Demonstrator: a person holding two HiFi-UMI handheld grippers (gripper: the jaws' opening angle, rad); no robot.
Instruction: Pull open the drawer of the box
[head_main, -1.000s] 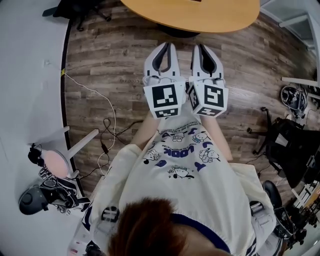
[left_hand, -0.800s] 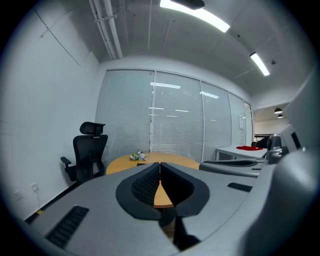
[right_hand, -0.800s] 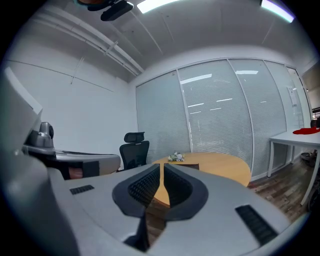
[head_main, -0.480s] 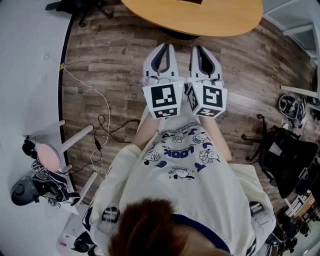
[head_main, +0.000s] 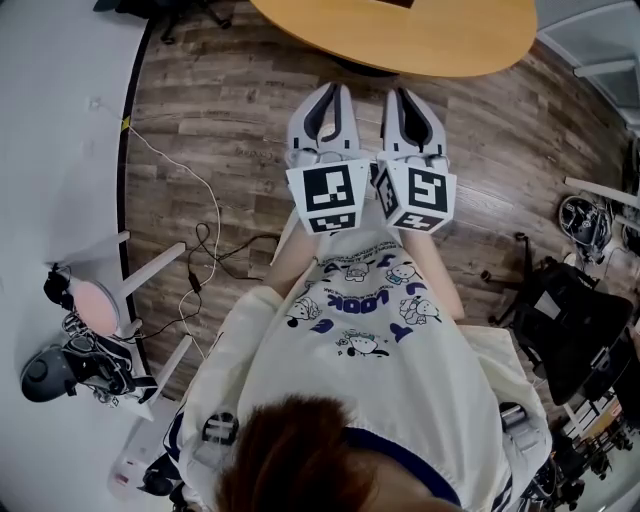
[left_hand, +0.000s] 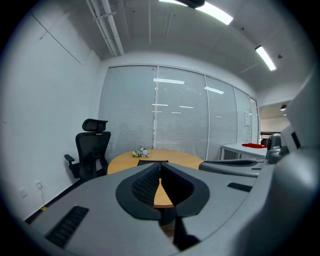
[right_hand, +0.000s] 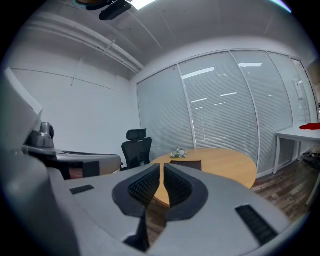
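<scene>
White left gripper (head_main: 333, 92) and right gripper (head_main: 402, 95): jaws all but together, empty, parked side by side. Probably staging, since the dark brown box (right_hand: 186, 164) on the round wooden table (head_main: 400, 35) is well ahead.

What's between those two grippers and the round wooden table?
Only bare plank floor, seen in the head view, separates the left gripper and right gripper from the table.

Steep overhead; gripper views toward shared table (left_hand: 122, 161)
</scene>
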